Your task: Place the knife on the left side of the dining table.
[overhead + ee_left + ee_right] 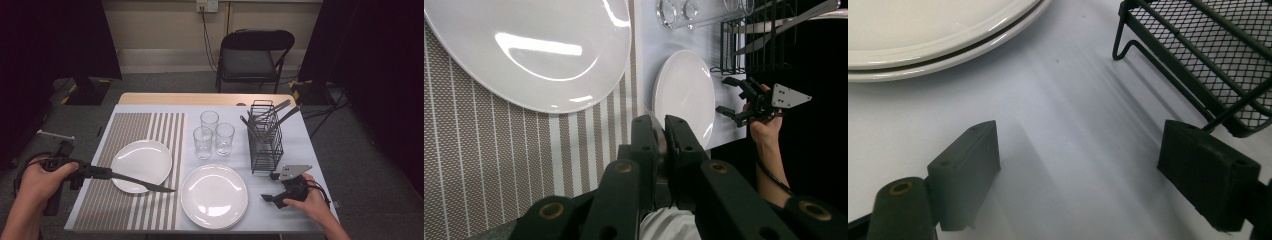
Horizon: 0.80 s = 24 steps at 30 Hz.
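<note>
High view: left gripper (102,173), jaws pinching a knife (145,183) by its handle; the slim dark blade runs beyond the jaws over the plate (141,165). Lower it flat, beside that rim.

Left gripper view: jaws pressed together.

Right gripper view: right gripper (1078,180), jaws spread, nothing between them.

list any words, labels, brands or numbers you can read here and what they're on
None: no readable text in any view.
The plates, glasses, wire caddy, striped mat and knife in the left gripper carry no print.
The wall socket is too small to show any marking.
</note>
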Available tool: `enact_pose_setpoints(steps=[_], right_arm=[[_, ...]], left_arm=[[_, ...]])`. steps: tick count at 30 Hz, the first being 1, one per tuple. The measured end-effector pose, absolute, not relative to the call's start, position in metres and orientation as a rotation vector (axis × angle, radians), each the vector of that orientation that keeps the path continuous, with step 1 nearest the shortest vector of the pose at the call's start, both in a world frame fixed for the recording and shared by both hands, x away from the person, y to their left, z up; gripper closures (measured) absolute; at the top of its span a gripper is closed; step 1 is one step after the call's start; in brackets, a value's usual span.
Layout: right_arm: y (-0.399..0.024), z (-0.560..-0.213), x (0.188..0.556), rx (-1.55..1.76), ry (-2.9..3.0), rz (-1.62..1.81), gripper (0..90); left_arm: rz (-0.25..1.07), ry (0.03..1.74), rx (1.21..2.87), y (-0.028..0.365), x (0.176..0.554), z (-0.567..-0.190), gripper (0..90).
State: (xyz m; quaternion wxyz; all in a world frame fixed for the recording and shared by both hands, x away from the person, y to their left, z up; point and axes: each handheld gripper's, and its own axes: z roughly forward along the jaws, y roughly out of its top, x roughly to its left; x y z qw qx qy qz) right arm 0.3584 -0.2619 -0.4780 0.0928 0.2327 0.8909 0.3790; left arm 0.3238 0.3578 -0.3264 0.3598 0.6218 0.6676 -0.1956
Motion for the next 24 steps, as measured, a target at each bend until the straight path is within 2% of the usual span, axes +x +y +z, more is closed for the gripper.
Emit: enact_pose_setpoints(steps=[7,8,9,12,16,24], right_arm=[[-0.262,-0.478,0.358,0.692,2.645,1.126,15.8],[-0.262,-0.478,0.358,0.692,2.645,1.126,15.8],[-0.262,-0.478,0.358,0.691,2.645,1.126,15.8],[-0.262,-0.478,0.358,0.691,2.645,1.126,15.9],[-0.262,-0.478,0.358,0.691,2.644,1.126,15.9],[-0.262,-0.478,0.359,0.692,2.645,1.127,15.9]], left_arm=[[-0.517,1.724,1.583,0.359,0.320,-0.329,83.8],[-0.521,1.685,1.624,0.362,0.321,-0.331,83.8],[-0.525,1.766,1.568,0.358,0.319,-0.328,83.8],[-0.521,1.689,1.609,0.363,0.317,-0.332,83.8],[-0.524,1.738,1.578,0.362,0.313,-0.332,83.8],[-0.538,1.726,1.587,0.367,0.308,-0.337,83.8]])
